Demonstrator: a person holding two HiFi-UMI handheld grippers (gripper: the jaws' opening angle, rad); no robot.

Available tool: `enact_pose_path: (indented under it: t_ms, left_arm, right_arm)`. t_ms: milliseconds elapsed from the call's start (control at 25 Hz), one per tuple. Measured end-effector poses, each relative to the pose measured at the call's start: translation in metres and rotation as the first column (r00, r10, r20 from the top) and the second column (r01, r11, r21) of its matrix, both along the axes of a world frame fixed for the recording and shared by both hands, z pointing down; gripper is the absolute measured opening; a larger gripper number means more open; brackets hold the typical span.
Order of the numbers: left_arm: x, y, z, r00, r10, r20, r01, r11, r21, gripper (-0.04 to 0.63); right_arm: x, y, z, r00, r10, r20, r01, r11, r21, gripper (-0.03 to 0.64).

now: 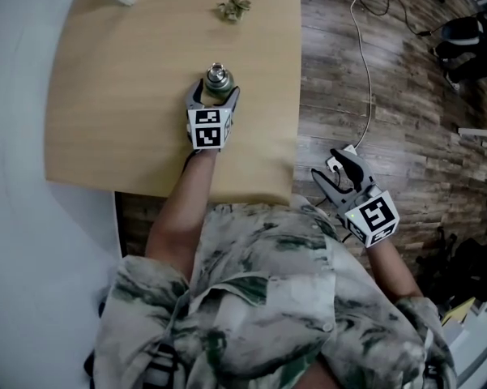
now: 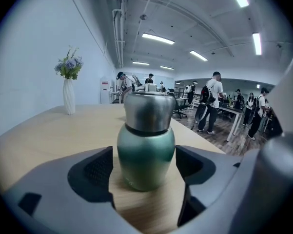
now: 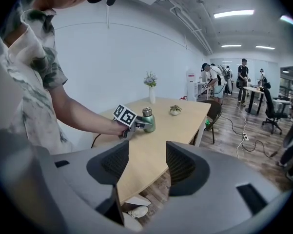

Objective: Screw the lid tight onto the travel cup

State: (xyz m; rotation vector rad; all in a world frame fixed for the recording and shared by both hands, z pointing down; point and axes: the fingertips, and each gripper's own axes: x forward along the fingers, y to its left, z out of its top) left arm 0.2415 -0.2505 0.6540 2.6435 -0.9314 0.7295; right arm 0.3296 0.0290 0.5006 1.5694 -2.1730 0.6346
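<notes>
Our left gripper gapes wide; the travel cup, lid on, stands between its 2 jaws, gaps either side that only its own view shows. Our right gripper stands parted, empty.

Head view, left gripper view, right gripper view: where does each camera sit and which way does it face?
Head view: on the person's head, looking steeply down at the table; shirt, both forearms, left gripper and right gripper show.
Left gripper view: on the left gripper, low over the tabletop, facing the travel cup between its open jaws.
Right gripper view: on the right gripper, beyond the table's edge, facing back past empty open jaws at the left arm.
Shared: all three show the travel cup.
</notes>
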Motion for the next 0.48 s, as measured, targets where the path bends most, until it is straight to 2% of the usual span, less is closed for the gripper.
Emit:
enact_pose_path:
  t_ms: [480]
  left_arm:
    - [0.017,-0.016,0.004,0.997,-0.05,-0.066,0.052,0.998,0.026,0.388]
  right_arm:
    - [0.013,0.017,0.009,1.0,0.024,-0.018,-0.025,0.998,-0.055,0.256]
